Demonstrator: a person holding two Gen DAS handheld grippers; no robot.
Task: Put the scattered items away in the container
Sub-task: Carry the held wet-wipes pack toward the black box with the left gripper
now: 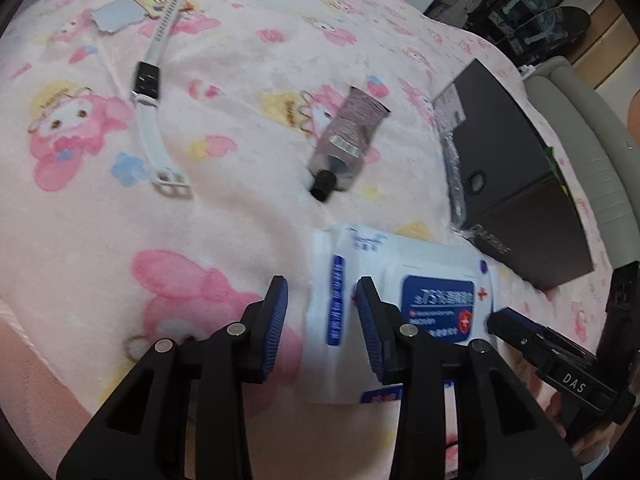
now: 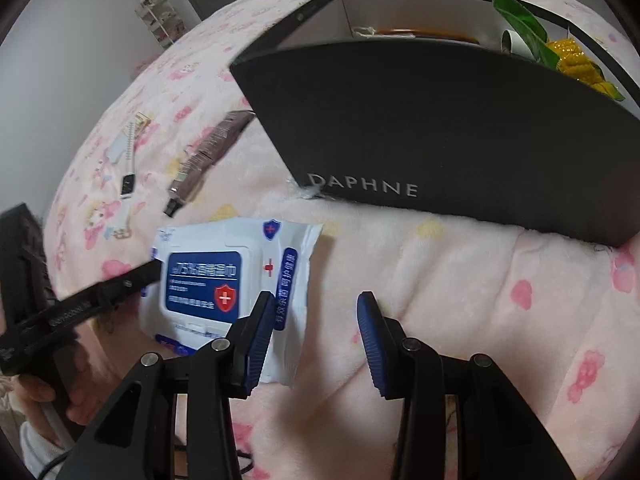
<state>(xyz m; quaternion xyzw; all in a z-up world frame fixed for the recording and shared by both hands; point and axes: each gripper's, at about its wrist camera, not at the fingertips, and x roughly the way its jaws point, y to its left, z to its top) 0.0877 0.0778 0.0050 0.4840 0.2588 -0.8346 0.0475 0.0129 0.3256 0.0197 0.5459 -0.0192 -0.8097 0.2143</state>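
A white pack of wipes with a blue label (image 1: 404, 300) (image 2: 224, 276) lies on the pink blanket. My left gripper (image 1: 322, 312) stands open over the pack's left end, and that end's edge shows between its jaws. My right gripper (image 2: 314, 320) is open too. Its left finger overlaps the pack's right end, and mostly blanket shows in the gap. A black open box marked DAPHNE (image 2: 440, 128) (image 1: 520, 184) stands just beyond the pack. Farther out lie a grey tube with a black cap (image 1: 348, 136) (image 2: 208, 152) and a white-strapped watch (image 1: 148, 92) (image 2: 128, 176).
Paper tags (image 1: 120, 16) lie by the watch's far strap. Inside the box I see a green leaf (image 2: 520, 20), a yellow item (image 2: 576, 60) and a brown ring. A hand (image 2: 36, 396) holds the left gripper. A shelf (image 2: 160, 20) stands off the bed.
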